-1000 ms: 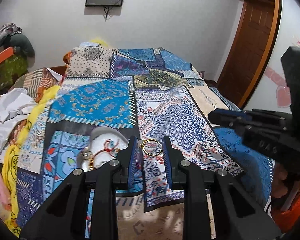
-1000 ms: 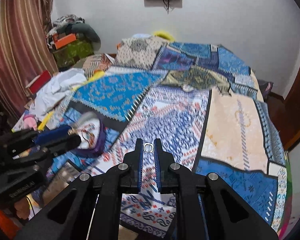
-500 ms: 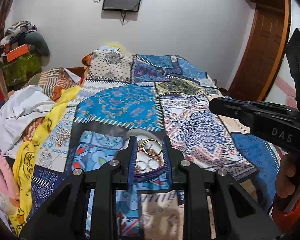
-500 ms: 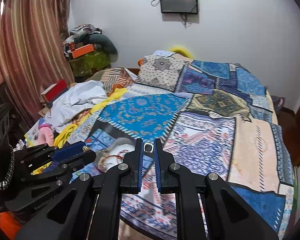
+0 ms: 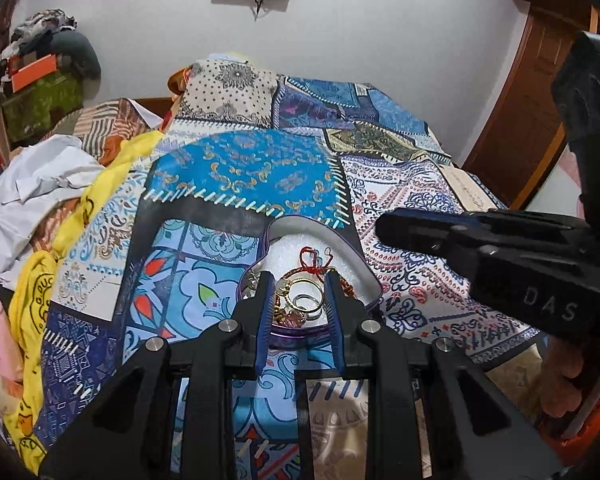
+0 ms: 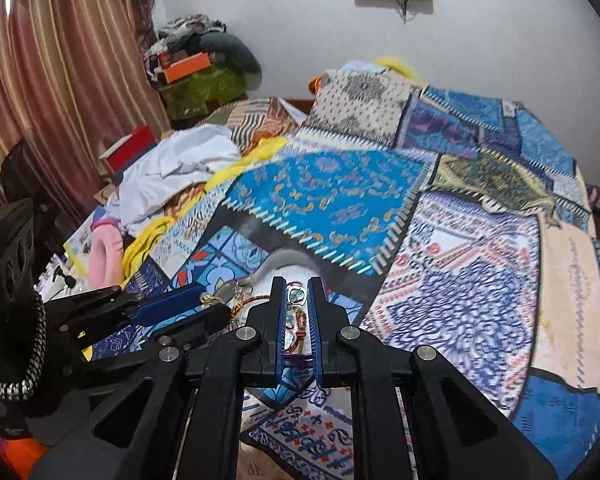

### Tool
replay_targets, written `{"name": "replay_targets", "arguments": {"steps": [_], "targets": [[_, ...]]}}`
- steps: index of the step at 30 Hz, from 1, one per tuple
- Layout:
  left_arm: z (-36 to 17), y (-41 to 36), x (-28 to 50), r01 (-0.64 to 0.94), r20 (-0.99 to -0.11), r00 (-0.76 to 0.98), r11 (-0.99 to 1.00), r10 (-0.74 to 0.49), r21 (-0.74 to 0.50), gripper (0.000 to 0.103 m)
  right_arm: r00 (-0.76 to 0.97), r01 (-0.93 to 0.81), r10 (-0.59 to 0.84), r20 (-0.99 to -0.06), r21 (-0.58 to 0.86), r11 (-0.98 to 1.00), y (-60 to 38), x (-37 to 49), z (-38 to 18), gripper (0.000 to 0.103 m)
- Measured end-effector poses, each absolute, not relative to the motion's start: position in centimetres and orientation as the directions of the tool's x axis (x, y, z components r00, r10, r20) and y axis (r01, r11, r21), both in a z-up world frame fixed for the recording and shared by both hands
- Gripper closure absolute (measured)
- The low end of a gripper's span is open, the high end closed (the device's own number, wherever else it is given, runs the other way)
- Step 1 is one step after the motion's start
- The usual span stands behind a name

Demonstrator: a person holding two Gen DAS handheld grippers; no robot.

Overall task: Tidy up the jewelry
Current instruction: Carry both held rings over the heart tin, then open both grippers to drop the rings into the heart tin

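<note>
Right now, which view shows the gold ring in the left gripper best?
Left wrist: the gold ring sits centred between the left gripper fingers. The right wrist view shows only a gold glint at those fingertips.

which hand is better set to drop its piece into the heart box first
Probably left. The left gripper holds its gold ring right over the white-lined purple heart-shaped box. The right gripper, shut on a small silver ring, also hovers there, nearer the rim.

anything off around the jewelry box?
Nothing spilled or damaged. The heart-shaped purple jewelry box sits open on the patchwork bedspread, with a red cord bracelet and rings tangled loosely inside. Crumpled white cloth clutters the bed's left edge.
</note>
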State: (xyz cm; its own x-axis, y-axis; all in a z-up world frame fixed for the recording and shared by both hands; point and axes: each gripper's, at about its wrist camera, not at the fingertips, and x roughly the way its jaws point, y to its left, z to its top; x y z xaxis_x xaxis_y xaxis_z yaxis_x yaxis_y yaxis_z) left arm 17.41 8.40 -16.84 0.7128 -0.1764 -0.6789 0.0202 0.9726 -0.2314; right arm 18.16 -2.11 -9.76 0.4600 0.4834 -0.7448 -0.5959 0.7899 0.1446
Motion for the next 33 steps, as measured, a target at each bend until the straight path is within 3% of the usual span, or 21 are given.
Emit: {"name": "replay_targets", "arguments": {"steps": [15,20,28,33], "targets": [[-17.6,9.0,18.5,-0.003,-0.702,0.693,0.973,-0.164,-0.230,0.079,0.397,-0.616,0.493,-0.774,0.172,0.768,-0.7,18.7,-11.1,0.093],[-16.6,9.3,18.1,-0.017,-0.693,0.705,0.973,-0.150,-0.229,0.079,0.435,-0.613,0.492,-0.754,0.153,0.775,-1.3,18.1,-9.9,0.071],[-12.0,9.2,16.0,-0.033,-0.626,0.771,0.975,-0.115,-0.220,0.079,0.535,-0.592,0.501,-0.680,0.121,0.797,-3.1,16.5,-5.8,0.071],[-6.6,8.6,12.7,-0.029,-0.519,0.851,0.981,-0.077,-0.193,0.079,0.634,-0.564,0.512,-0.580,0.106,0.819,-5.4,14.0,-1.3,0.071]]}}
